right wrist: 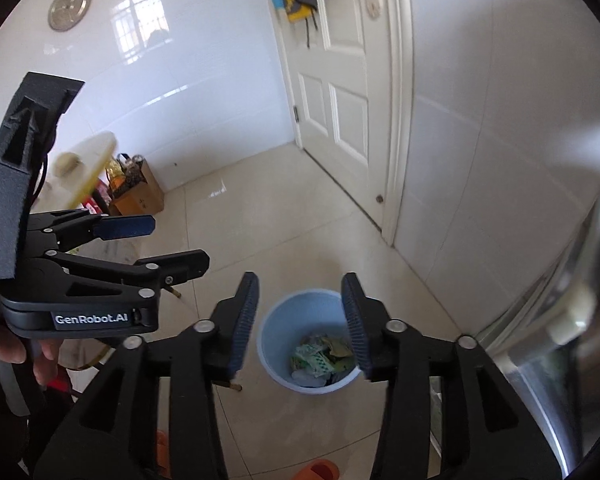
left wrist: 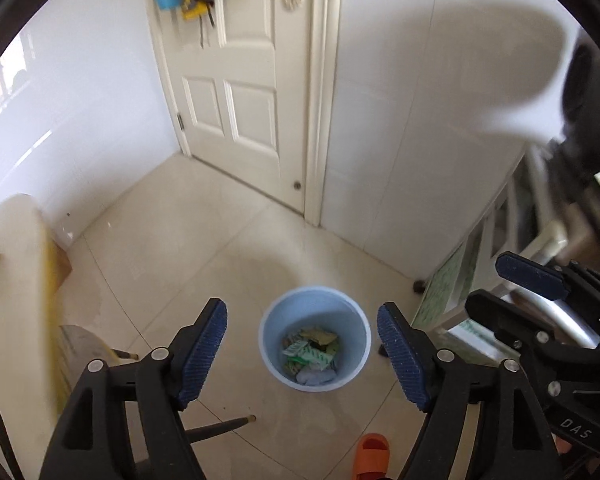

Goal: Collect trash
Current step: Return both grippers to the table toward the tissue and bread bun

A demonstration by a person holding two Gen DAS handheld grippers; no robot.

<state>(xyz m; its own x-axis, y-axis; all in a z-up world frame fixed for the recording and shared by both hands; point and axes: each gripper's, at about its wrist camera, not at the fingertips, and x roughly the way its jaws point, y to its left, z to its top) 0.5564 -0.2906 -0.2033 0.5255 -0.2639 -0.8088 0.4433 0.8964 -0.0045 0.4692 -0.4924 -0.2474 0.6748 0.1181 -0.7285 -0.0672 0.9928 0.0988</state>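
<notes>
Left wrist view, nearest first: the left gripper (left wrist: 302, 354) has matte black plastic arms ending in ribbed blue pads (left wrist: 204, 356), spread wide and holding nothing. An orange foam slipper (left wrist: 371, 461) lies on the floor just below. Between the fingers stands a round pale-blue plastic bin (left wrist: 268, 336) on glossy beige floor tiles (left wrist: 204, 232); inside is crumpled trash (left wrist: 310, 354), green-and-white printed wrappers and whitish paper. At the right edge the right gripper (left wrist: 508, 284) shows side-on, also parted and empty. Beyond is a white panelled door (left wrist: 236, 92).

Only the right wrist view shows the right gripper (right wrist: 300, 322) from behind, released, the left gripper (right wrist: 168, 244) beside it, a hand (right wrist: 16, 350) on its grip, a brown cardboard box (right wrist: 140, 196) and a round metal wall disc (right wrist: 69, 7).
</notes>
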